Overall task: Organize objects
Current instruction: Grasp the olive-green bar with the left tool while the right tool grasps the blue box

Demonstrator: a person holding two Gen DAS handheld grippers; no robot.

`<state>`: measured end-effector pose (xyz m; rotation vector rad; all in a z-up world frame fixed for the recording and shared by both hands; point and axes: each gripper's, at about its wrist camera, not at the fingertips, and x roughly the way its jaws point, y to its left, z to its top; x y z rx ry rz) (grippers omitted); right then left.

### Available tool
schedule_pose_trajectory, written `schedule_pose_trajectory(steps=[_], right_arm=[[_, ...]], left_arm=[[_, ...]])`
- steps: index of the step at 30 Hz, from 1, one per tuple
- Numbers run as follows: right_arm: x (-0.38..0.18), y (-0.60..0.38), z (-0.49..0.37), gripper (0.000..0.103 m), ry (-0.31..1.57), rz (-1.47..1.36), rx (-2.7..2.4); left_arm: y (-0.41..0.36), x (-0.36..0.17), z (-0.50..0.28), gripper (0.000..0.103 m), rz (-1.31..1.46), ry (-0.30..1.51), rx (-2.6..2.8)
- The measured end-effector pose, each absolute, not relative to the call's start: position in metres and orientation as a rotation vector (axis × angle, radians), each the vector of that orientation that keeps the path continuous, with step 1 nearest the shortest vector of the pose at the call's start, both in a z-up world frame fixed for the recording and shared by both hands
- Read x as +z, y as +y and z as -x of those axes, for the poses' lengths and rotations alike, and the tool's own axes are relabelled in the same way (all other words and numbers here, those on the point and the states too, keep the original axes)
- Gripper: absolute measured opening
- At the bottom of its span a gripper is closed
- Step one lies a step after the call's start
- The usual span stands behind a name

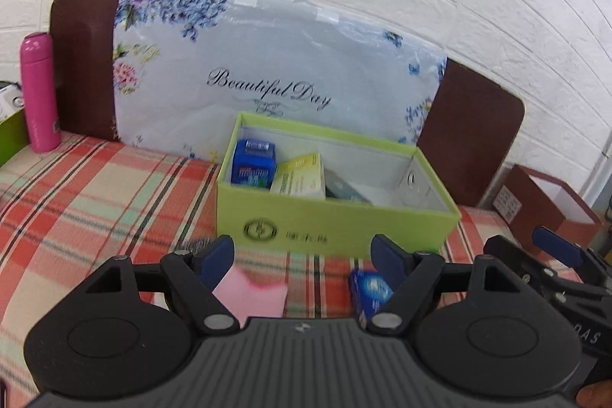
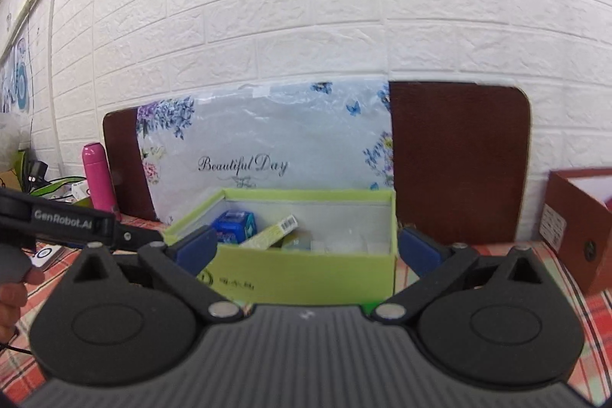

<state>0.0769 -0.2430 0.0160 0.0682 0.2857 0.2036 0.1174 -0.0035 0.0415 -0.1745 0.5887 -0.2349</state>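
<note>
Left gripper (image 1: 302, 257) spread wide, holding nothing, low over the plaid cloth (image 1: 95, 201). Pink packet (image 1: 254, 297) and blue box (image 1: 369, 289) lie just below its fingers, nearer than the green box (image 1: 336, 220) beyond (already part-filled). Right gripper (image 2: 306, 247) also spread, empty, facing the green box; left looks nearer the loose items.

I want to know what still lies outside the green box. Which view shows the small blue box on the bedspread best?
The left wrist view: the small blue box lies on the plaid bedspread, before the green box, beside the left gripper's right finger. In the right wrist view, it is hidden.
</note>
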Motion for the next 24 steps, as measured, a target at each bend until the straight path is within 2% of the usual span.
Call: schedule_pose_trajectory(steps=[12,19,24], right_arm=[[-0.060,-0.243,-0.022,0.103,0.514,-0.133,0.161],[-0.074,-0.237,-0.012,0.103,0.556,-0.127,0.154],[-0.073,-0.241,-0.010,0.102,0.554,-0.134,0.137]], left_arm=[[0.013,-0.025,-0.072,0.082,0.214,0.745,-0.191],[0.015,-0.038,-0.098,0.081,0.290,0.732,-0.154],[0.003,-0.043,-0.123,0.077,0.317,0.754,-0.186]])
